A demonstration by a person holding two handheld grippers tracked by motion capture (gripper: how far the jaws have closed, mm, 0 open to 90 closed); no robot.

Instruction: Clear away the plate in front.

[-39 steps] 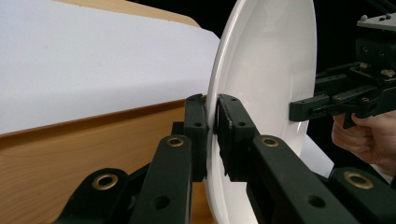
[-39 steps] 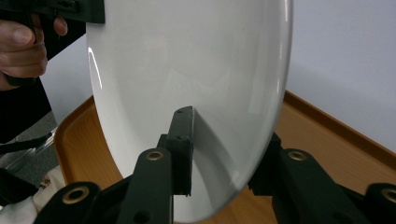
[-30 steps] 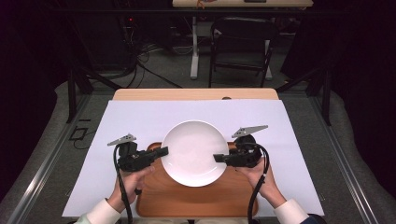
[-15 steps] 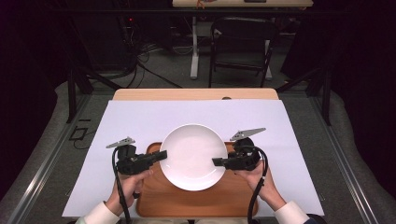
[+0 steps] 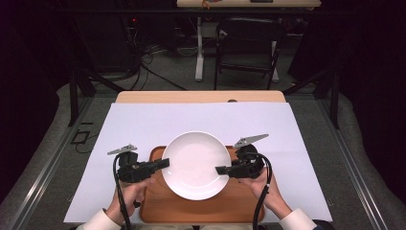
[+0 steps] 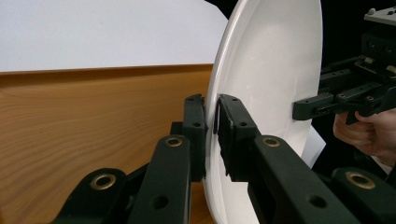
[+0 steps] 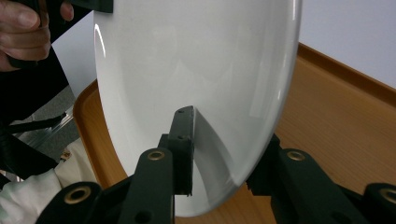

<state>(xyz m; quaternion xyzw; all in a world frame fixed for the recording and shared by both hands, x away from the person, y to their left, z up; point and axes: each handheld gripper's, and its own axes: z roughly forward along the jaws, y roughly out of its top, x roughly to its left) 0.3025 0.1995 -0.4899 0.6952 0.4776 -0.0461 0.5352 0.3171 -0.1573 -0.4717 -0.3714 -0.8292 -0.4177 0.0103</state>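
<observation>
The round white ceramic plate (image 5: 196,165) sat above the wooden tray (image 5: 158,208), its opposite rims clamped by the left gripper (image 5: 162,164) and right gripper (image 5: 223,169), jaws closed tight on it.

Left gripper (image 6: 212,133) clamped on plate (image 6: 266,60) rim

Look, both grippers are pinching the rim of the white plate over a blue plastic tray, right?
Not quite: the tray is brown wood, not blue plastic, as the high view shows. The left gripper and right gripper do pinch the white plate by its rim.
</observation>
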